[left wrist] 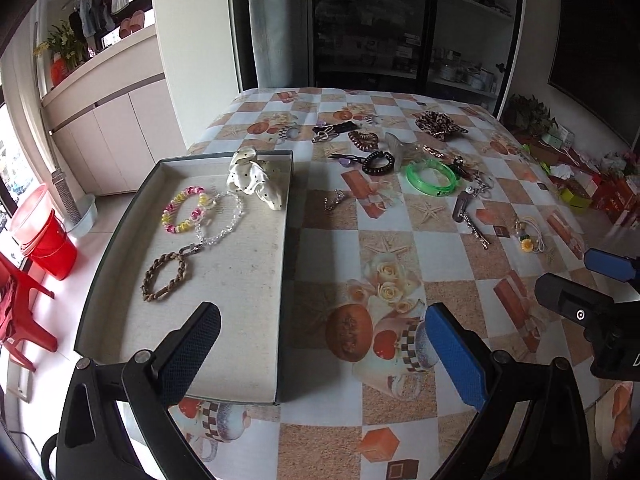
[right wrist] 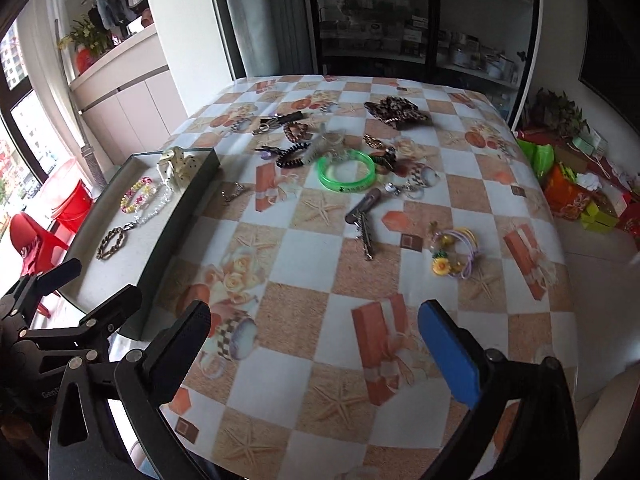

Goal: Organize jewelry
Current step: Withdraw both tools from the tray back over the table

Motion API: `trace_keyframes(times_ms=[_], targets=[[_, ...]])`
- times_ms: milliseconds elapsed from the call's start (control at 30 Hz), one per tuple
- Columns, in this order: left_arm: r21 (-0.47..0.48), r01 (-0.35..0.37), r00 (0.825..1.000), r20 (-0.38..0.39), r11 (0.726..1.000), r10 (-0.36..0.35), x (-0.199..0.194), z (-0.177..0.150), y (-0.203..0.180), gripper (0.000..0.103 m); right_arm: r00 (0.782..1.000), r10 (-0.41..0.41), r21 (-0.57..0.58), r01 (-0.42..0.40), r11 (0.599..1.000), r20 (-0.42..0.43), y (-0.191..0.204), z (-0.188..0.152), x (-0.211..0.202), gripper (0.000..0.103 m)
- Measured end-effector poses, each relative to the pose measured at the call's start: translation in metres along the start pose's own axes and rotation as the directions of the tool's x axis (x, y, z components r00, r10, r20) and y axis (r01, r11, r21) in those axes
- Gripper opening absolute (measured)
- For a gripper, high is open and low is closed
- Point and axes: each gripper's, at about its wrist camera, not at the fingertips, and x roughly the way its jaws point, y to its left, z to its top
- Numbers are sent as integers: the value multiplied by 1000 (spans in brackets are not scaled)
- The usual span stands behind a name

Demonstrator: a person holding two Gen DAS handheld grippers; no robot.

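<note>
This is a lived-in home, seen around a table (left wrist: 440, 248) under a checkered cloth printed with roses, cups and starfish. Behind the table stands a dark glass cabinet (left wrist: 412, 20) full of jars and boxes; to its left, white cupboards (left wrist: 120, 136) run under a ledge with a potted plant (left wrist: 64, 46) and hanging laundry (left wrist: 96, 12). Red buckets (left wrist: 48, 244) and a red plastic chair (left wrist: 20, 320) sit on the floor left of the table, and gift boxes (right wrist: 576, 196) are piled to its right.

left gripper (left wrist: 320, 354): jaws wide apart, empty | tray (left wrist: 256, 364): pink-yellow bracelet (left wrist: 183, 209), clear bead bracelet (left wrist: 221, 219), brown braided bracelet (left wrist: 165, 277), cream scrunchie (left wrist: 256, 180) | tablecloth (left wrist: 400, 248): green bangle (left wrist: 431, 176)
</note>
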Motion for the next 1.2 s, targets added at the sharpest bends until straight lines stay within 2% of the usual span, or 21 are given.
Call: trace_keyframes(times_ms=[433, 867, 1200], targets=[[18, -27, 1000, -11, 999, 27, 12, 7, -16, 103, 999, -35, 6, 35, 999, 7, -26, -1, 7, 103], [36, -52, 998, -31, 998, 53, 26, 9, -24, 103, 998, 54, 11, -54, 998, -19, -32, 1, 20, 103], [38, -69, 997, -42, 997, 70, 31, 8, -23, 103, 996, 85, 4, -85, 996, -24, -27, 0, 23, 103]])
